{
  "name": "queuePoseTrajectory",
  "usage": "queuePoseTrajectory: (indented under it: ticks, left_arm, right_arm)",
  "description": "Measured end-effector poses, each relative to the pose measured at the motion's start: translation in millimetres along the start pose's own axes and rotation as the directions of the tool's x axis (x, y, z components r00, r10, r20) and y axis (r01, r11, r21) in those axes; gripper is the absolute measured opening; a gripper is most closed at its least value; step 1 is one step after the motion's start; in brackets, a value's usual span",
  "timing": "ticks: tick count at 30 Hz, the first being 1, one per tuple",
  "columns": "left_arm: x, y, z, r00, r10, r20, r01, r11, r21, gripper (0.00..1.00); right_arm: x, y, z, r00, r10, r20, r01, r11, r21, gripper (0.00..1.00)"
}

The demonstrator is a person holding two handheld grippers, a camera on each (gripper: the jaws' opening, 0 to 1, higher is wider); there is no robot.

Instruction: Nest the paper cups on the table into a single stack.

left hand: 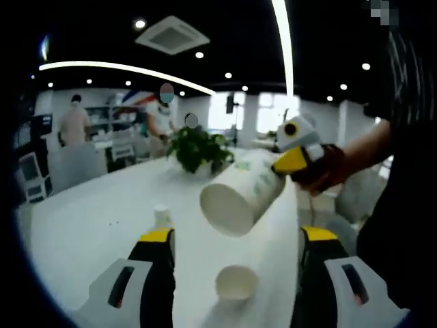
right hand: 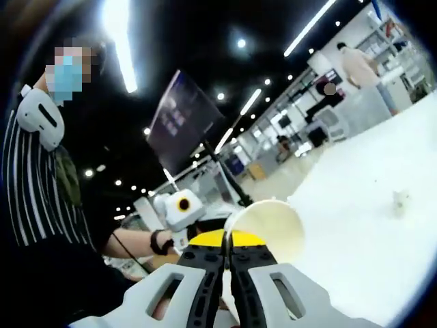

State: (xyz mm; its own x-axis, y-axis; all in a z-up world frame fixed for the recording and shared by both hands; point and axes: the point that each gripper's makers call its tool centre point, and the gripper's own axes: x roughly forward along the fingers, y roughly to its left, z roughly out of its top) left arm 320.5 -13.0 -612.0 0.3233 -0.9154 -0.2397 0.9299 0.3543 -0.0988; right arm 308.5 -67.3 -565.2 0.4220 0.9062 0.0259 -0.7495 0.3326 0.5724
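A white paper cup [left hand: 240,195] hangs tilted above the table with its mouth turned toward the left gripper view. My right gripper [left hand: 295,161] comes in from the right, shut on it. In the right gripper view my right gripper [right hand: 227,240] pinches the wall of the same cup [right hand: 272,229]. My left gripper [left hand: 237,236] stands open low over the table. An upright paper cup [left hand: 236,282] sits between its jaws, untouched. A third, small cup [left hand: 162,216] stands farther off on the left and shows as a distant cup [right hand: 401,199] in the right gripper view.
The long white table [left hand: 95,225] runs away from me. A potted green plant [left hand: 198,147] stands on it behind the cups. A person's striped sleeve [right hand: 37,184] is close on the left. People stand at desks in the background.
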Motion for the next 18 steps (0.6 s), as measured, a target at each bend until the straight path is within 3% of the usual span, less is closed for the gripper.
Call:
queuePoseTrajectory:
  ticks: [10,18]
  left_arm:
    - [-4,10.7,-10.5,0.998,0.065,-0.008,-0.065,0.998,-0.003,0.87]
    - [-6,21.6,-23.6,0.991,0.126,-0.035,-0.126,0.992,-0.004,0.99]
  right_arm:
    - [-6,-10,5.3,0.998,-0.049,-0.032,0.047,0.998,-0.050,0.00]
    - [-9,-15,-5.7,0.986,-0.096,-0.139,0.075,0.986,-0.150,0.00]
